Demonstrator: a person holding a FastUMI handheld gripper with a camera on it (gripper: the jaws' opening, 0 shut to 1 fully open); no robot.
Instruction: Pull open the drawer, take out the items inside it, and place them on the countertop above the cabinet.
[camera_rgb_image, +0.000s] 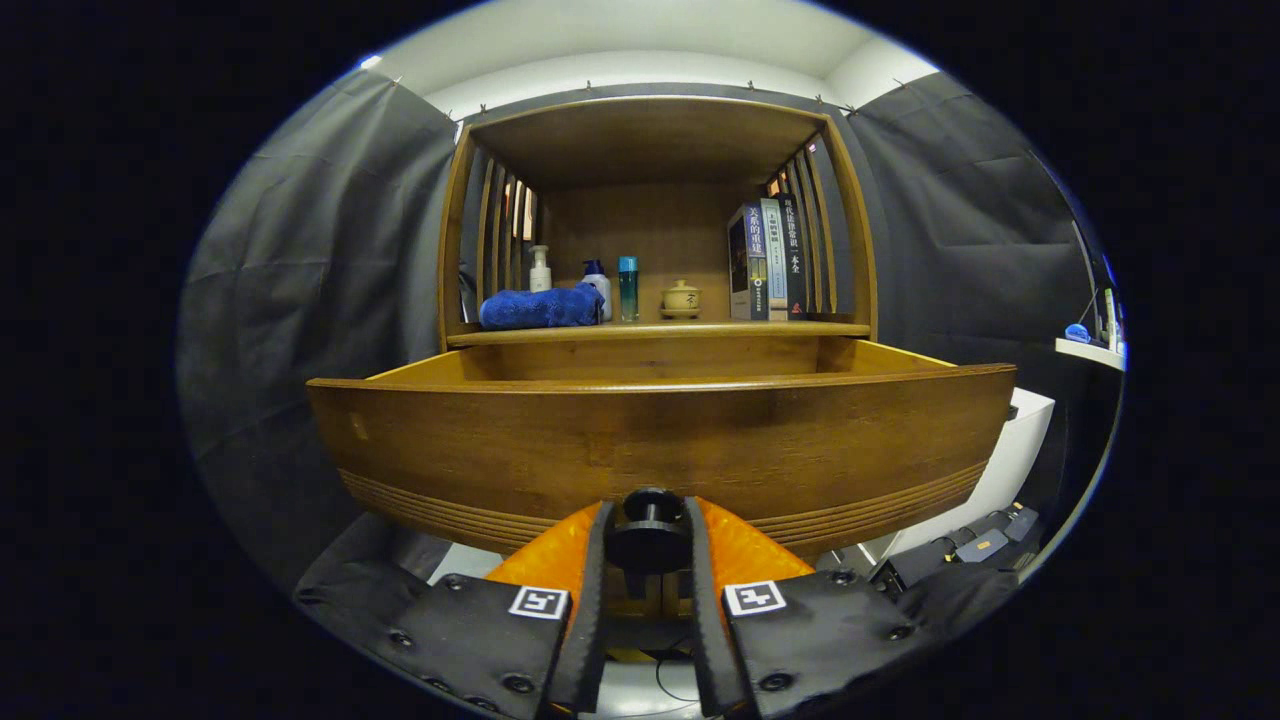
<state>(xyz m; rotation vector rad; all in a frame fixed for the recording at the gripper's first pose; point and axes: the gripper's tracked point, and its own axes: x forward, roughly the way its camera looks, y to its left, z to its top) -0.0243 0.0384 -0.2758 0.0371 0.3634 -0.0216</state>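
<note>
Between my two fingers (590, 590) sits the dark round knob (648, 540) of the drawer (660, 440). Both fingers press on its sides, so the gripper (648, 530) is nearly closed and it holds the knob firmly. I hold it this way because the knob is the only part that lets me pull the drawer front toward me.

Just beyond the knob the wide wooden front fills the near space, and the drawer is already pulled out well from the cabinet. I see its side walls and the far inner wall, but the front hides the bottom, so I cannot tell which items lie inside.

Farther away is the countertop (660, 328), the shelf above the drawer. On it, from left to right, stand a blue towel (540, 307), a white bottle (540, 268), a teal bottle (627, 288), a small lidded cup (681, 297) and some books (768, 260). I judge the middle part offers free space for the items.
</note>
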